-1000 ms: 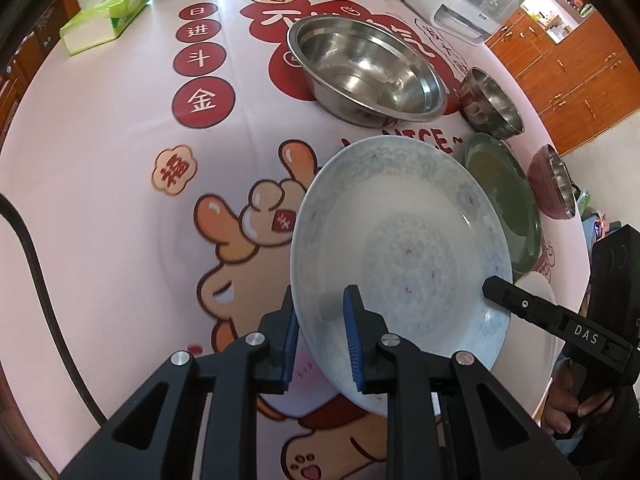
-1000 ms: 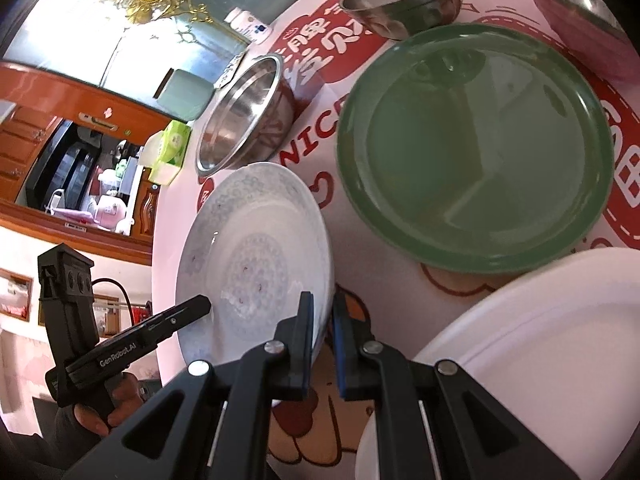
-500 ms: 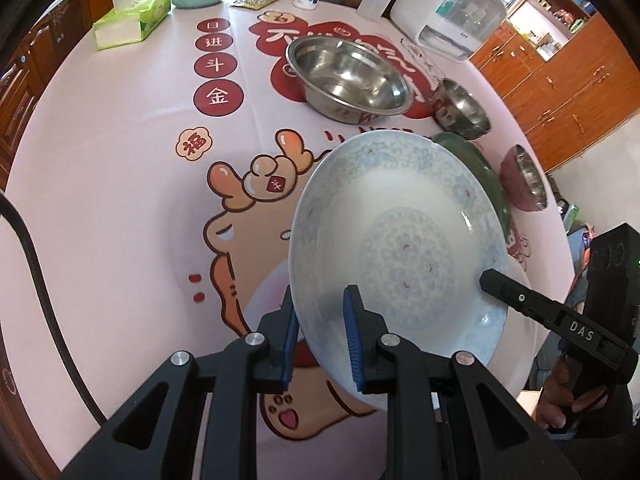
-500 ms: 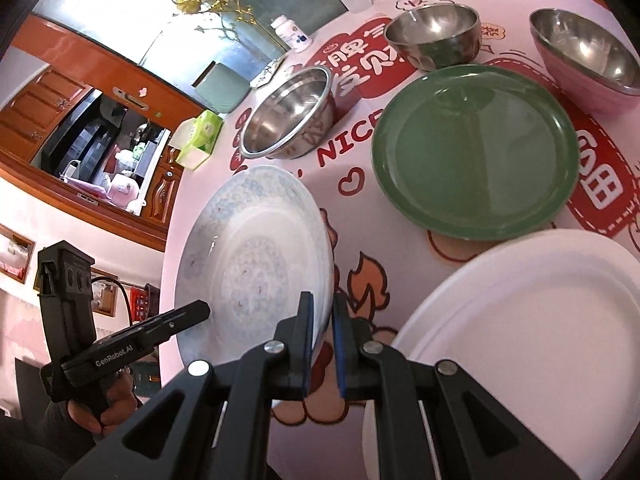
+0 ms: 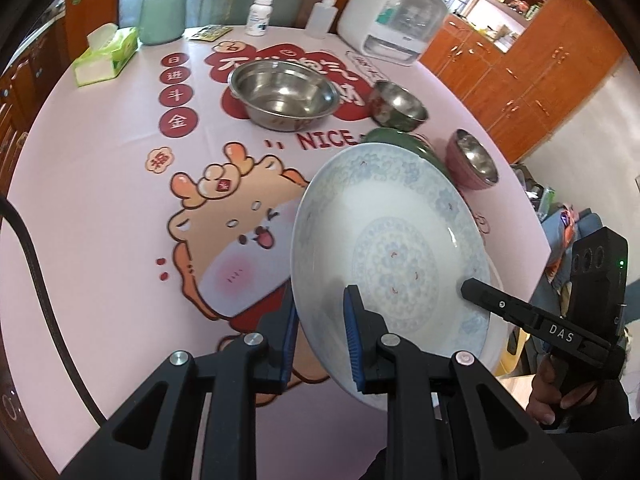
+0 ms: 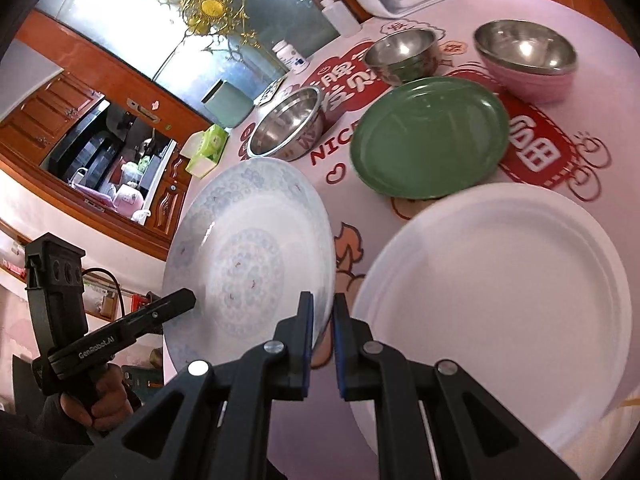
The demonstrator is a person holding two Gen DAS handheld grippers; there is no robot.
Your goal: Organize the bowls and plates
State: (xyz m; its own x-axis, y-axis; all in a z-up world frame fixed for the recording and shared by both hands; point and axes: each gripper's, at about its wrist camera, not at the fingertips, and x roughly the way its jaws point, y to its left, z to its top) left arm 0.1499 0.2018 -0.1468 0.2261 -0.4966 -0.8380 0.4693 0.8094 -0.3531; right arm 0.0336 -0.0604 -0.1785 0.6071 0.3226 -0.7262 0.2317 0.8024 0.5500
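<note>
Blue-patterned plate (image 5: 394, 248) held tilted above the desk (image 5: 100, 184) — left gripper (image 5: 320, 332) jaws clamped on its near rim, right gripper (image 6: 322, 328) jaws pinched on the opposite edge. Beside it: white plate (image 6: 500, 292), green plate (image 6: 430, 138) — both lying flat.

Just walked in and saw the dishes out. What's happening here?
A person is tidying dishes with two handheld grippers. The left gripper and right gripper are both clamped on opposite rims of a blue-patterned white porcelain plate, held tilted above the table. A green plate and white paper plate lie nearby.
</note>
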